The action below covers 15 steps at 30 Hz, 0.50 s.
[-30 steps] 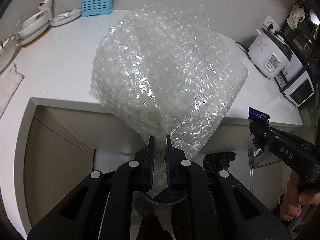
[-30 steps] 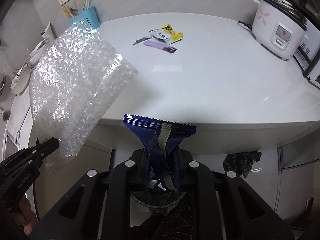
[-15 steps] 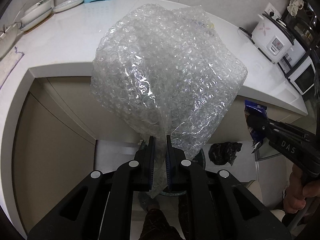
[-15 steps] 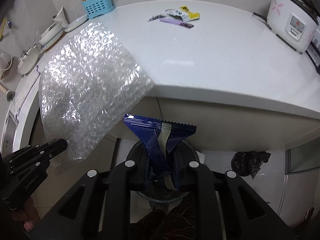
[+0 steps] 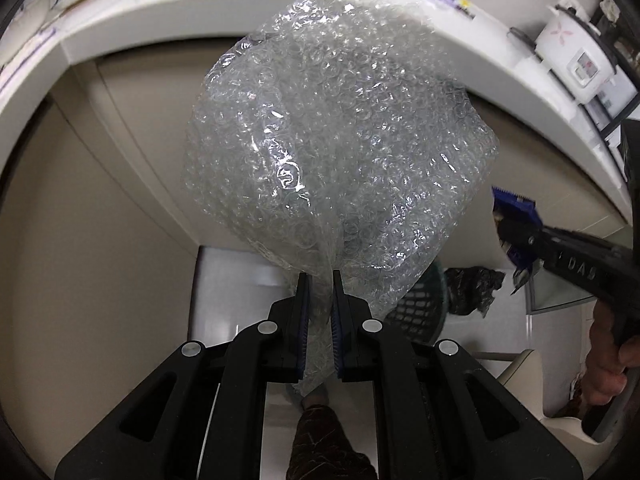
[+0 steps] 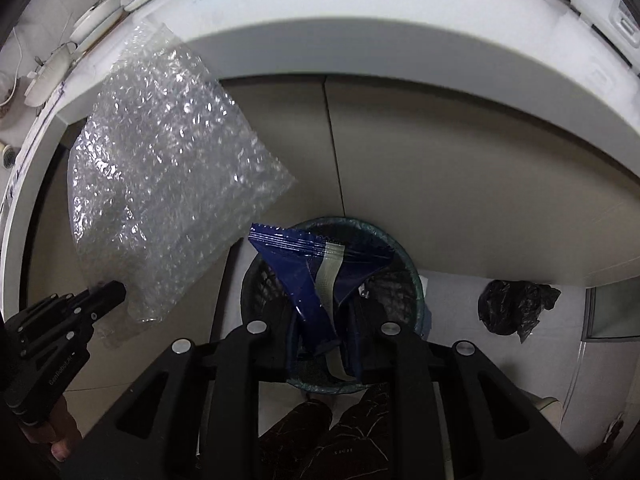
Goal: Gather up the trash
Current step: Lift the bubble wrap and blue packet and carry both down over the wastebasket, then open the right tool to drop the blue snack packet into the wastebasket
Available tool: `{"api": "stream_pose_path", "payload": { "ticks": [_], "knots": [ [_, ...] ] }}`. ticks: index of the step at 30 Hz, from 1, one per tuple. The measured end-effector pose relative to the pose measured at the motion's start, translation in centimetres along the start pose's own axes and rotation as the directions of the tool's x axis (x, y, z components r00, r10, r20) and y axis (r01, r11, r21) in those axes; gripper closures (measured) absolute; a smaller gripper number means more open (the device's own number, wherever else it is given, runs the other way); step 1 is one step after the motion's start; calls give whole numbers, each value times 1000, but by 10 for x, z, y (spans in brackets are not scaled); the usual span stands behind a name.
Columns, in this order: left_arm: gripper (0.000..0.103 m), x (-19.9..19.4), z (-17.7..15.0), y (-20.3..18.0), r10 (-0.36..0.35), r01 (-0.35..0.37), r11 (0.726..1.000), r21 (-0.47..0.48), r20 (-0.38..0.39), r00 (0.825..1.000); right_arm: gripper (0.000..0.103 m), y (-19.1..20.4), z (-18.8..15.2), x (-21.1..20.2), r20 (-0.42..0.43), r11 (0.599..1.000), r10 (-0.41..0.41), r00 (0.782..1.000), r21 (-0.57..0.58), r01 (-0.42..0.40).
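Clear bubble wrap hangs pinched by one lower corner between the blue-padded fingers of the left tool, its crumpled sheet billowing up in front of the white table edge and the beige cabinet doors beneath. From the right wrist view the same bubble wrap sits at the left, held out in the air by the left tool, below the table's front edge and just left of the bin.

Toward the middle of that view, a dark mesh waste bin with a liner stands on the pale floor against the cabinet front. The right tool has its fingers pressed together on a dark blue snack wrapper with a silvery seam strip, which hangs directly over the bin's mouth. In the left wrist view the right tool appears at the right, gripping the blue wrapper beside the bubble wrap, with the bin partly hidden behind the sheet.

Further right, a crumpled black plastic bag lies on the floor near the bin. On the table's far right corner stands a white rice cooker
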<state>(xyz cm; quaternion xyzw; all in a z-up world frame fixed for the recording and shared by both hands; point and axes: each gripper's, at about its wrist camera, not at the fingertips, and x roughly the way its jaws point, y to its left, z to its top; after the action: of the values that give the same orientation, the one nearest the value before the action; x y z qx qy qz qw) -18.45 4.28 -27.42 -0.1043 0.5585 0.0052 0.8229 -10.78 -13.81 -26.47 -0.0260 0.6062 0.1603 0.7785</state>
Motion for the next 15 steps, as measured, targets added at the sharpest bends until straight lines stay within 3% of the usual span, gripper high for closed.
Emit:
{"api": "stream_pose_path", "payload": {
  "ticks": [7,15],
  "knots": [
    [94,16,0,-2,9,-9,1000,-3,-29,1000,70,0,2,19,-29,1000,18,999,0,-18],
    [94,32,-1,2,26,-27,1000,-12,-72,997,45,-2,-3,30,-46,1000,27,999,-11,-27]
  ]
}}
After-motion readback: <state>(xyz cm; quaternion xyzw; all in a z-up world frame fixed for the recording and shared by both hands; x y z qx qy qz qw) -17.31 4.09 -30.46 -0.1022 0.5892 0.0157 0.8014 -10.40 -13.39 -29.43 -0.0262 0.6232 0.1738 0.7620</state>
